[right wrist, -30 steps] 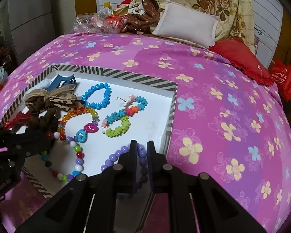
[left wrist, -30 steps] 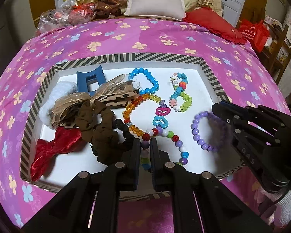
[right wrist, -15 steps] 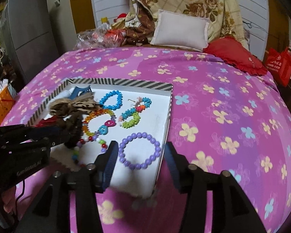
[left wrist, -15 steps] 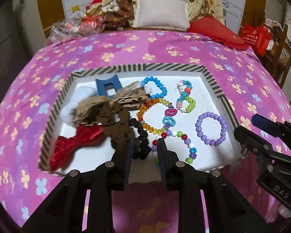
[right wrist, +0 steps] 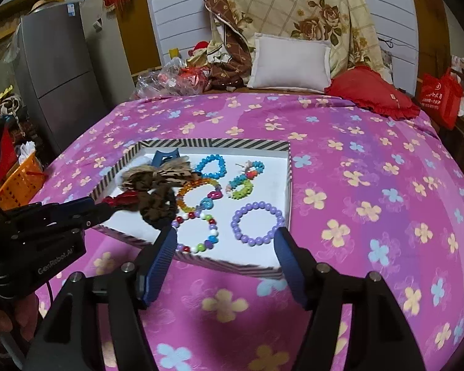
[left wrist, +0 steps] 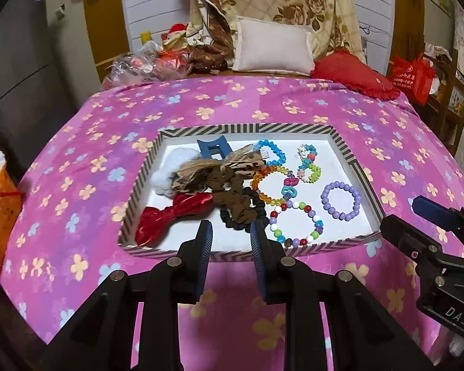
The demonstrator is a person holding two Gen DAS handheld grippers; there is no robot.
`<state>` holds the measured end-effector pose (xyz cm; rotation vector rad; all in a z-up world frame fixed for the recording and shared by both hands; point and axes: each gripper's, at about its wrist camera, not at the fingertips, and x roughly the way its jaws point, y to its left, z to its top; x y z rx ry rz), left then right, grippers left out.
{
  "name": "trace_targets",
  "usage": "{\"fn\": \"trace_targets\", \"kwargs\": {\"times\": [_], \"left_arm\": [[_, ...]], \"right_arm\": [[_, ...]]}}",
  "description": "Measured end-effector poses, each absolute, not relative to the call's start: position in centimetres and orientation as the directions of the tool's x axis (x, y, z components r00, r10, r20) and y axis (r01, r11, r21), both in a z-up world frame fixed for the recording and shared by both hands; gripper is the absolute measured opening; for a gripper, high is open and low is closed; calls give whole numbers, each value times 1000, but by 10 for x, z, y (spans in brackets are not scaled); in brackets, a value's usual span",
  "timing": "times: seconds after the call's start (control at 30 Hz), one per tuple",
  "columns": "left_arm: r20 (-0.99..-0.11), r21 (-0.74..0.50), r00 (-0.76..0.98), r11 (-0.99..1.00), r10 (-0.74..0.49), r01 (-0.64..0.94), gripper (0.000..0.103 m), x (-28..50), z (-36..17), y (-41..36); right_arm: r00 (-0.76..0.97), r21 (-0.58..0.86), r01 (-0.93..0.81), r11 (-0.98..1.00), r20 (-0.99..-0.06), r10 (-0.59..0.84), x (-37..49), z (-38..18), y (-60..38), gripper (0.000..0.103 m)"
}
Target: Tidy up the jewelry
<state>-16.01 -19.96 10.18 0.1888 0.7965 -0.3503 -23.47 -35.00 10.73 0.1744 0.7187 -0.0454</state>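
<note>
I hold my left gripper (left wrist: pixel 231 232) and right gripper (right wrist: pixel 224 241) spread and empty before the striped tray (left wrist: pixel 244 128) of bracelets on the bed (left wrist: pixel 86 167).

Bed cover: a pink and purple sheet (right wrist: pixel 371 167) printed with yellow and blue flowers.
Head of the bed: a white cushion (right wrist: pixel 290 63) leans there, with a floral quilt (right wrist: pixel 309 9) piled behind it.
Right of the cushion: a red frilled pillow (right wrist: pixel 372 92), and beyond it a red bag (right wrist: pixel 442 99).
Left of the cushion: crumpled clear plastic (right wrist: pixel 167 82) over red items, hard to make out.
Wall behind the cushion: white horizontal panelling (right wrist: pixel 179 21).
Far left of the cushion: a grey refrigerator (right wrist: pixel 62 71), with an orange basket (right wrist: pixel 20 185) below it.
Light: dim, warm, indoor.
</note>
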Motion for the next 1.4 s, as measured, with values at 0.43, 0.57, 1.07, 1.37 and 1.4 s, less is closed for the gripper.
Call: {"fn": "trace_targets", "kwargs": {"times": [0.43,0.57,1.07,1.37,1.4], "left_arm": [[-667,50,709,936,-229,349,26,-189,127,-178],[-646,43,726,939,-234,341,26,-197,136,-171],[-581,26,777,948,-244,317,31,-226,164,-149],[-564,-20,781,951,-267,310,32,-232,171,-136],[-564,-24,781,951,-268,309,32,-233,171,-135]], "right_arm": [[783,145,94,985,-622,17,-255,126,-327,73],[796,146,98,985,-606,11,-261,134,-320,74],[820,103,119,988,-571,-39,-283,158,-293,85],[822,78,133,988,-565,-66,-290,166,-286,87],[823,73,131,989,-564,-67,-290,168,-284,87]]}}
